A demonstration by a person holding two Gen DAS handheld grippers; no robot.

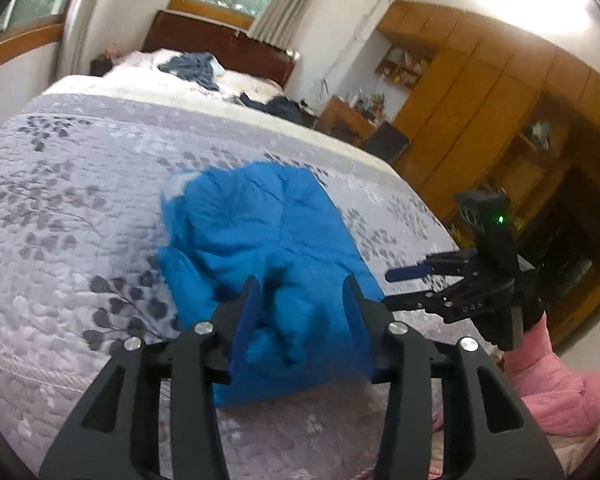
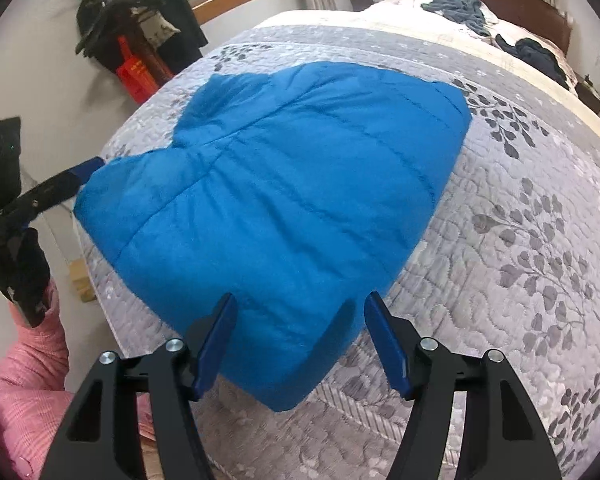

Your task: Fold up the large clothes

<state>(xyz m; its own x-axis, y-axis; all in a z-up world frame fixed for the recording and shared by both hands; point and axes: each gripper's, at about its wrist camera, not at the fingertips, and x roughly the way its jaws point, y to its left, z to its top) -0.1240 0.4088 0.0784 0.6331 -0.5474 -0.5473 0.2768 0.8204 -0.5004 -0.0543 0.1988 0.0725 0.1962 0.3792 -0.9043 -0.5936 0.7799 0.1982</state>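
Note:
A blue puffy jacket (image 1: pixel 260 232) lies folded into a compact bundle on the grey leaf-patterned quilt (image 1: pixel 60 220), near the bed's front edge. My left gripper (image 1: pixel 303 300) is open, its blue-padded fingers straddling the jacket's near lumpy end with nothing clamped. The right gripper (image 1: pixel 396 288) hovers open just off the jacket's right side. In the right wrist view the jacket (image 2: pixel 300 184) spreads smooth and wide, and my right gripper (image 2: pixel 300 306) stands open over its near corner. One finger of the left gripper (image 2: pixel 56 188) reaches the jacket's left edge.
Dark clothes (image 1: pixel 196 66) lie crumpled by the brown headboard (image 1: pixel 220 42). Wooden cabinets (image 1: pixel 480 92) line the right wall. A coat stand with dark garments and a red object (image 2: pixel 136 72) stands left of the bed. Pink sleeves (image 1: pixel 552 384) (image 2: pixel 20 392) show at the bed's edge.

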